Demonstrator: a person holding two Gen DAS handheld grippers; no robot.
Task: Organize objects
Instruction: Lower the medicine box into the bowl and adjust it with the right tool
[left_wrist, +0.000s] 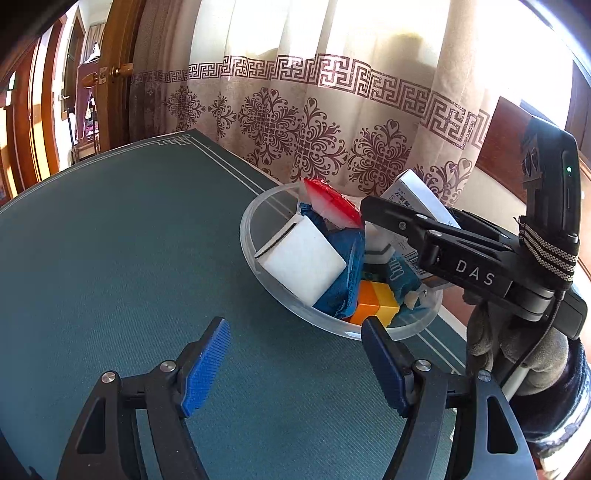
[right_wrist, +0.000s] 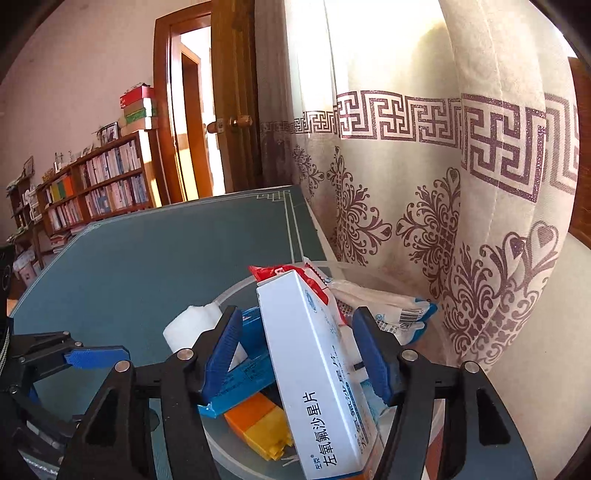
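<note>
Right tongs (right_wrist: 295, 354) spread wide around a white medicine box (right_wrist: 317, 373), pads clear of its sides; the box leans tilted in a clear bowl (left_wrist: 255, 236) crowded with a white sponge (left_wrist: 303, 264), blue packet (left_wrist: 345, 273) and orange-yellow blocks (left_wrist: 375, 301). Left tongs (left_wrist: 295, 365) gape empty above the green tabletop (left_wrist: 129, 240), near the bowl.

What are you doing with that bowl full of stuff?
A person holds a gripper in each hand, tidying things into a clear bowl on a green table. The right gripper sits open over the bowl, with a white medicine box standing between its fingers, apparently untouched. The left gripper waits open and empty beside the bowl. Inside are a white sponge, blue packets and orange and yellow blocks.
</note>
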